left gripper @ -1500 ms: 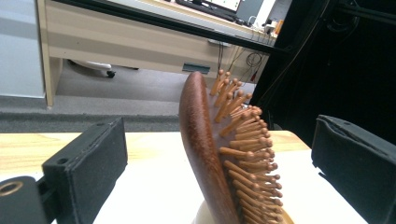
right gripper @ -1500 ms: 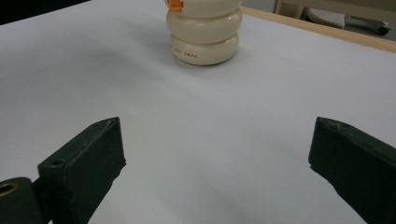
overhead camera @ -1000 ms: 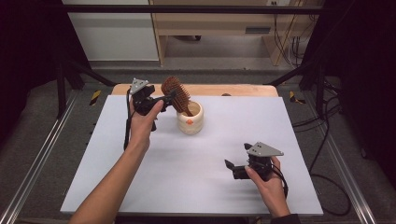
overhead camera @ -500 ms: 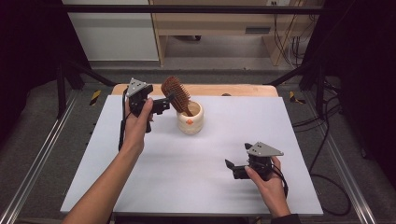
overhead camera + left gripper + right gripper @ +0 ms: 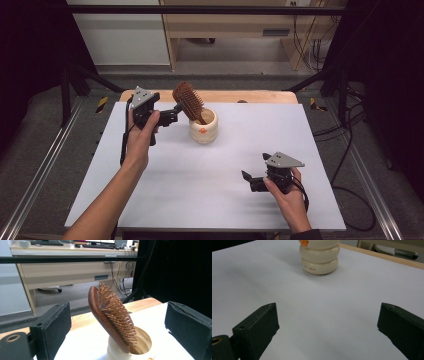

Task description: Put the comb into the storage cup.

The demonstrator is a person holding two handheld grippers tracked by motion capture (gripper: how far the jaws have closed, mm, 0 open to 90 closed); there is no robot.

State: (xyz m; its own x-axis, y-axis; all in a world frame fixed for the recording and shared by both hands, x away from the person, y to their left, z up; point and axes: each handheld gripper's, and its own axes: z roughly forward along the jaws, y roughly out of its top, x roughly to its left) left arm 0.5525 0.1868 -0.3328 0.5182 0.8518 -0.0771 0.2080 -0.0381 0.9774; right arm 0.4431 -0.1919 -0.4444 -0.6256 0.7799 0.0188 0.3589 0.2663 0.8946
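The hairbrush stands handle-down, leaning in the cup – stiff, light wood, so pinch its bare back edge with your spread left gripper; the right gripper – also spread – rests well apart from the cup.

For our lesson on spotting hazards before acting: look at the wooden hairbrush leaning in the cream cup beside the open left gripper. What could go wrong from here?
1. The hairbrush leans steeply out of the cream cup, so it may tip the cup over if nudged.
2. The left gripper, jaws open, sits close beside the brush head; closing off-centre might push it rather than grip it.
3. The cup stands unheld, with the right gripper far away, so it could slide on the white table.
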